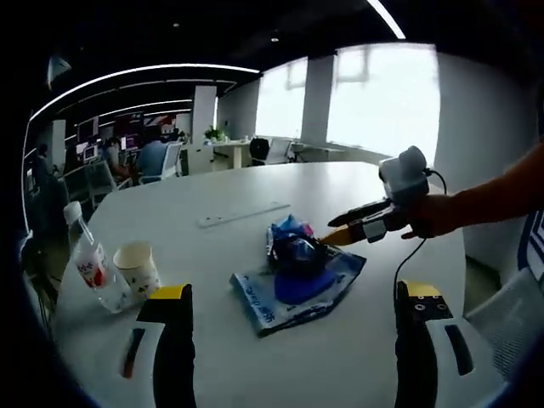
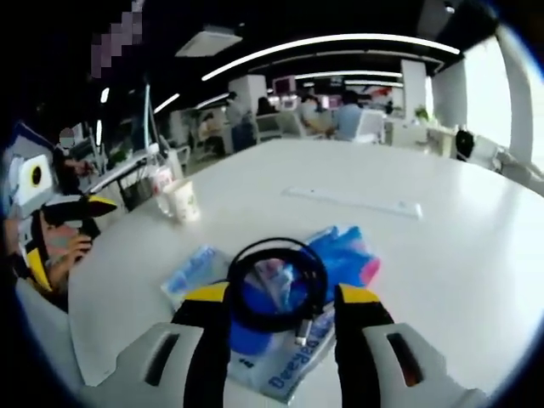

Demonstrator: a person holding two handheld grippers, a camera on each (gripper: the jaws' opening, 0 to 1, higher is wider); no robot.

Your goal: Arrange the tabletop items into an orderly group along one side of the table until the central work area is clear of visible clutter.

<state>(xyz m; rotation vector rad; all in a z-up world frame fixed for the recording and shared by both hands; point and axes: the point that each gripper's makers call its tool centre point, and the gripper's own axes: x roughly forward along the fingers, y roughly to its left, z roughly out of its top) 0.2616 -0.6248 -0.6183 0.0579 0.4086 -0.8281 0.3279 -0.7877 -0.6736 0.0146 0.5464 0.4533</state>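
We log a round white table [image 1: 255, 191] in an open office. Near its middle lies a flat blue printed packet [image 1: 293, 297] with a crumpled blue wrapper [image 1: 293, 242] heaped on it.

In the left gripper view, the left claw [image 1: 293, 297] rises from the bottom edge with its two yellow-tipped jaws spread wide and nothing between them; it sits short of the packet, not touching it. A clear water bottle [image 1: 92, 259] with a red label and a printed paper cup [image 1: 138, 268] stand just beside each other near the table's left edge. A long white ruler-like strip [image 1: 244, 213] lies flat beyond the pile, well apart from it.

From the right of that view, a bare forearm reaches in level over the table, the hand [image 1: 433, 217] wrapped around the right claw [image 1: 327, 240], which slopes down toward the pile with its yellow tips at the wrapper's right edge.

In the right gripper view, the right claw [image 2: 280, 293] stands with jaws apart on either side of a coiled black cable [image 2: 276, 285] that rests on top of the blue packet [image 2: 289, 361] and wrapper [image 2: 344, 251]. We cannot tell whether the jaws press on the coil. The cup [image 2: 184, 201] and bottle [image 2: 160, 185] stand at the far left, and the white strip [image 2: 353, 202] lies beyond. The left claw [image 2: 93, 206] enters at the left edge.
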